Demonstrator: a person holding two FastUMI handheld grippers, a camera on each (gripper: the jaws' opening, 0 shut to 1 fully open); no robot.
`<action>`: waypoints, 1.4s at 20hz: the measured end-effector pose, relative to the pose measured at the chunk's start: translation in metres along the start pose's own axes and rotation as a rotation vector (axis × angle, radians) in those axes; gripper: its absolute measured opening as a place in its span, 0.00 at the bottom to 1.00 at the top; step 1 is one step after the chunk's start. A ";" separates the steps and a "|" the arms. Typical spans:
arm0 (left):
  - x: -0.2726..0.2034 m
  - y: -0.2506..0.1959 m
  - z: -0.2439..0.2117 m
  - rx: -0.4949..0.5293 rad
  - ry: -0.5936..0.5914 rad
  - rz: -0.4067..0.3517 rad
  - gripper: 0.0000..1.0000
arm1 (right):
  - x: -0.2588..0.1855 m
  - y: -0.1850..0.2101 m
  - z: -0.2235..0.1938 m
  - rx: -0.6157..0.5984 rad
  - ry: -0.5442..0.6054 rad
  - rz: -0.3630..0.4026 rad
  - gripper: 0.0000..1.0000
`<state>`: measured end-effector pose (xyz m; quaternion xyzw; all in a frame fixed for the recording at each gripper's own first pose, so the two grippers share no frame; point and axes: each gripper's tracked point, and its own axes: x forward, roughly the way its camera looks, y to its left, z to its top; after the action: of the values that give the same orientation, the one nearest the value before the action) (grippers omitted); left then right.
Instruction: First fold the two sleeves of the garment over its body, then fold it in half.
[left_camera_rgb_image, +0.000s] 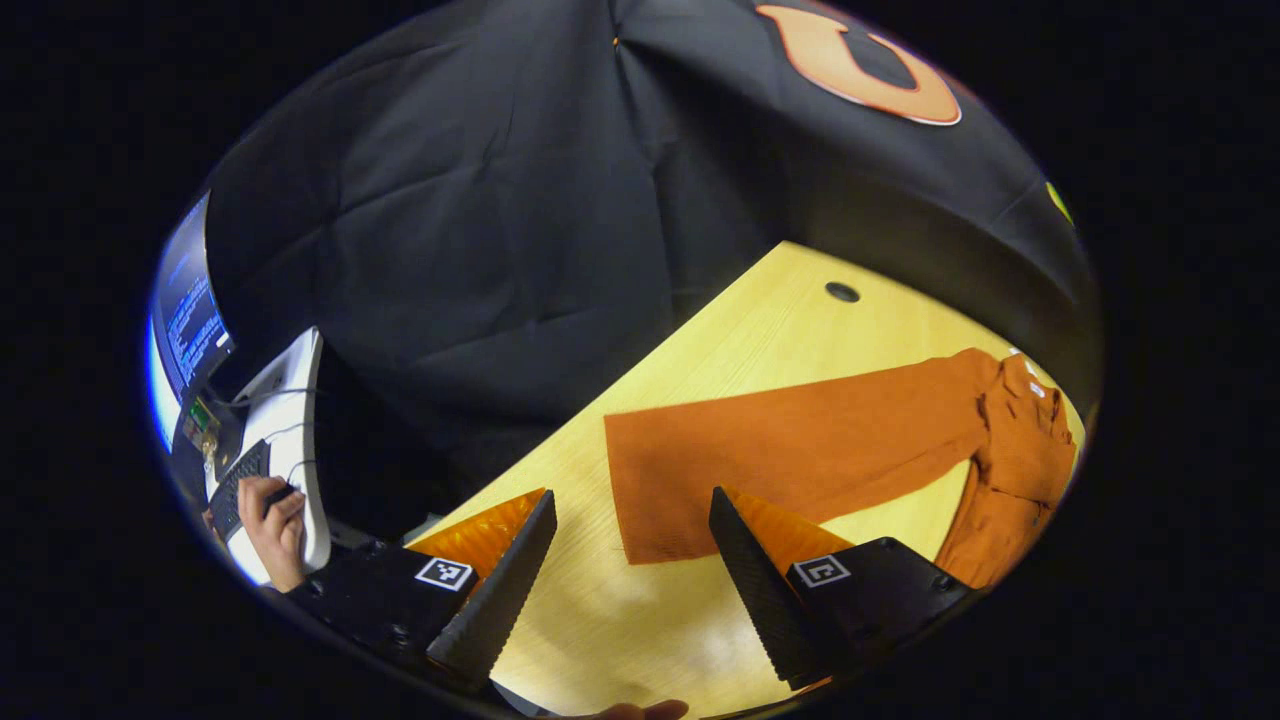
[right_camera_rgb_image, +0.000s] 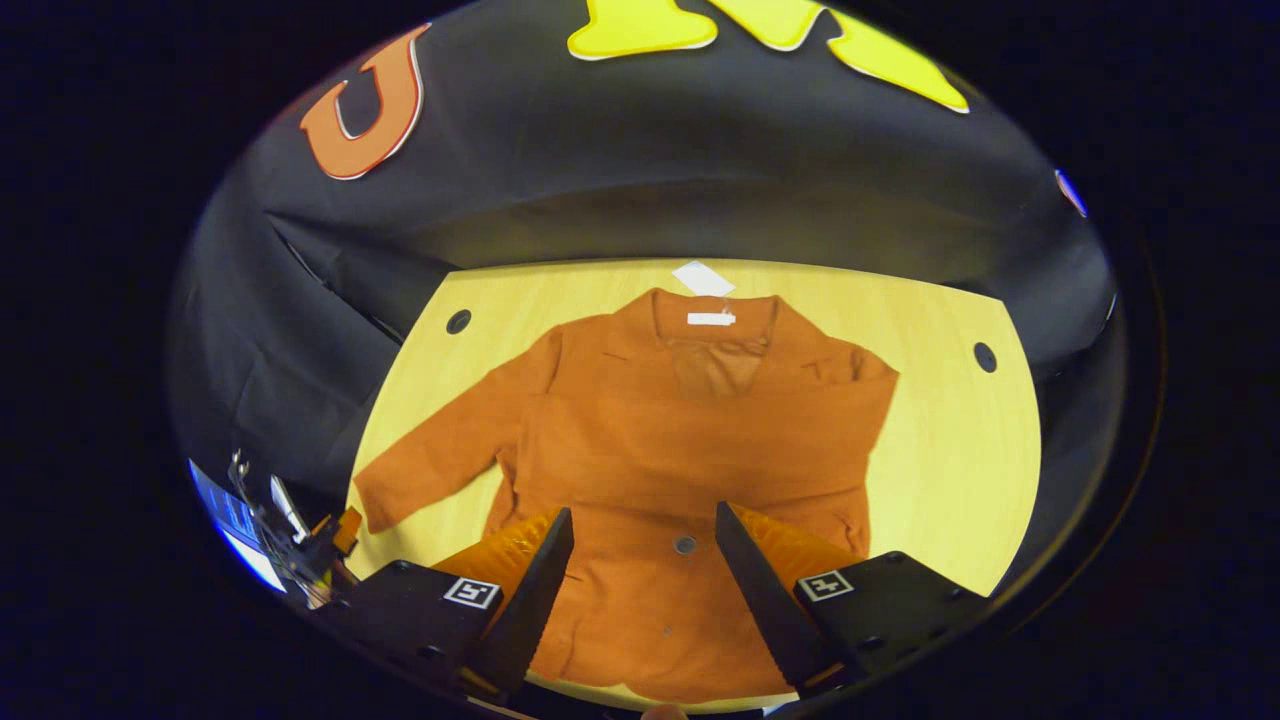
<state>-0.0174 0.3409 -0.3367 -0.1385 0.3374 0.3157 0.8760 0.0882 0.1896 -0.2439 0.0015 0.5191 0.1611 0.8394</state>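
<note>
Lying flat on the pale wooden worktop, the orange jacket has one sleeve already across its chest, while the other sleeve stretches out sideways. The left gripper hovers near that sleeve's cuff, fingers wide apart and empty; the right gripper hangs over the hem, likewise spread and holding nothing. The cloth looks soft, fairly thick and light; I'd pinch the cuff edge, since it should drape rather than slip.

Place: a recording booth in a lab or office.
Walls: black cloth hung around a wooden table.
Left side: a lit screen; a hand at a keyboard.
</note>
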 end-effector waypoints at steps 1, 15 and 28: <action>0.010 -0.004 -0.003 -0.013 0.023 -0.004 1.00 | -0.007 -0.001 -0.013 -0.007 0.005 0.014 0.93; 0.034 -0.015 -0.011 -0.119 0.334 -0.016 0.99 | -0.061 0.008 -0.133 -0.063 0.051 0.139 0.93; 0.030 -0.022 -0.009 -0.169 0.661 -0.079 0.36 | -0.099 -0.108 -0.154 0.157 -0.007 0.021 0.93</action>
<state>0.0094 0.3340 -0.3634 -0.3183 0.5700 0.2465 0.7163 -0.0578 0.0345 -0.2472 0.0732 0.5270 0.1286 0.8369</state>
